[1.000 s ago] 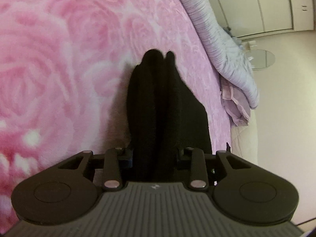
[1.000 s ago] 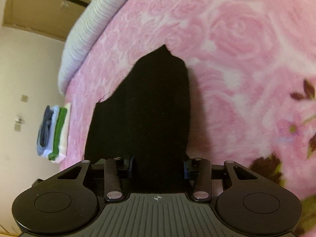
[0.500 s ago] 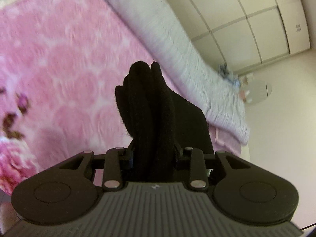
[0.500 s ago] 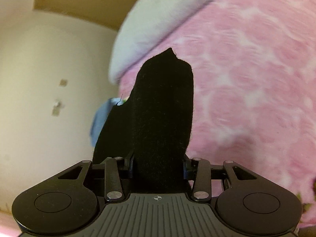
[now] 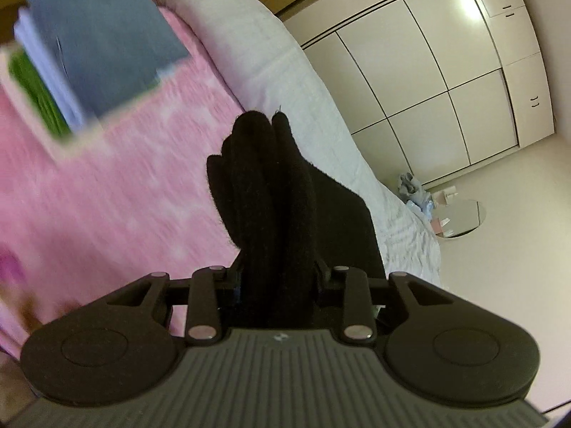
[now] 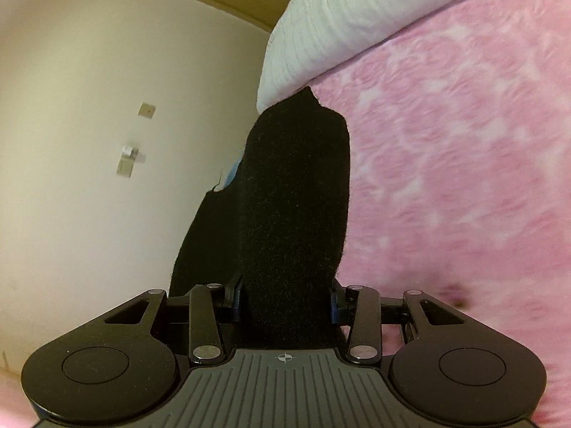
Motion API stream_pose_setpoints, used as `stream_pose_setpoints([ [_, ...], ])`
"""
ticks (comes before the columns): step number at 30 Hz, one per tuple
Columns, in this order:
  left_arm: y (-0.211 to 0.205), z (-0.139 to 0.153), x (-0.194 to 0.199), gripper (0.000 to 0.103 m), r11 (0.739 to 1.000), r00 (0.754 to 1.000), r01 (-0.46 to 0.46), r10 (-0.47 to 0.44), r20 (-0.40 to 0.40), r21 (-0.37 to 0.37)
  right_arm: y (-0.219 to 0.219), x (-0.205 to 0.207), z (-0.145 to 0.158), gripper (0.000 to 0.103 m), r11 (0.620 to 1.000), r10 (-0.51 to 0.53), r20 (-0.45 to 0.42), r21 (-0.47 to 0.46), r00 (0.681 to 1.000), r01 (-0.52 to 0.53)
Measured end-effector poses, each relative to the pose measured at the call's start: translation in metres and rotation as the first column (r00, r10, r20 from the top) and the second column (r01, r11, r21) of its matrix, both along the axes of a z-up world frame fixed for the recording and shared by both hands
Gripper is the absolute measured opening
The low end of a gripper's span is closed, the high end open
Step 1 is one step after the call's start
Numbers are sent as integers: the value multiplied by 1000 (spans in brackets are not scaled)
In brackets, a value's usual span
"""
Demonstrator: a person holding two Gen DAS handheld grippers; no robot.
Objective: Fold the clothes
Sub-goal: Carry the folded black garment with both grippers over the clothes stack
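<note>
Left gripper [image 5: 276, 278] clamping bunched black garment [image 5: 271, 192]; right gripper [image 6: 285, 299] clamping same garment [image 6: 296, 207]. Garment hanging between both, above pink floral blanket [image 5: 117, 196]. Stack of folded clothes [image 5: 89, 42] lying ahead-left of left gripper: several done, black piece pending. Fingertips buried in cloth; garment type unclear; stack blurring.

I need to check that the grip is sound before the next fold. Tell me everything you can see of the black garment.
The black garment is a thick, fuzzy, knit-looking cloth, bunched into several vertical folds. The left tongs clamp one bunch, which stands up between the fingers, while the right tongs clamp a broader, smoother bunch. In both views more cloth falls away to one side. It is held above the pink floral blanket; what kind of garment it is cannot be told.
</note>
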State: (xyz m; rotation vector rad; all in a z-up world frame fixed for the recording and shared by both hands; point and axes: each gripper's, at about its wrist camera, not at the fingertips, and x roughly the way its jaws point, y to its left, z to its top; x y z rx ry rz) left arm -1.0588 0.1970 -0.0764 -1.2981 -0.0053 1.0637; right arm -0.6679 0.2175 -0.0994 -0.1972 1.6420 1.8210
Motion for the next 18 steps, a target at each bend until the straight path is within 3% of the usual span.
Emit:
stream_pose_setpoints([
  [5,61,10,-118,28,997,996,76,-76,-36,-6,35,-123,-4,41,997,-74,-19,-2,997,74],
  [8,99,12,-167,28,994,993,107,-107,-49,-6,59,-174,-8,41,994,-113,-20,-6,993,113],
  [18,212,2,-240,28,985,982,173,-174,-73,-8,133,-261,-18,41,978,-208,22,5,978,208],
])
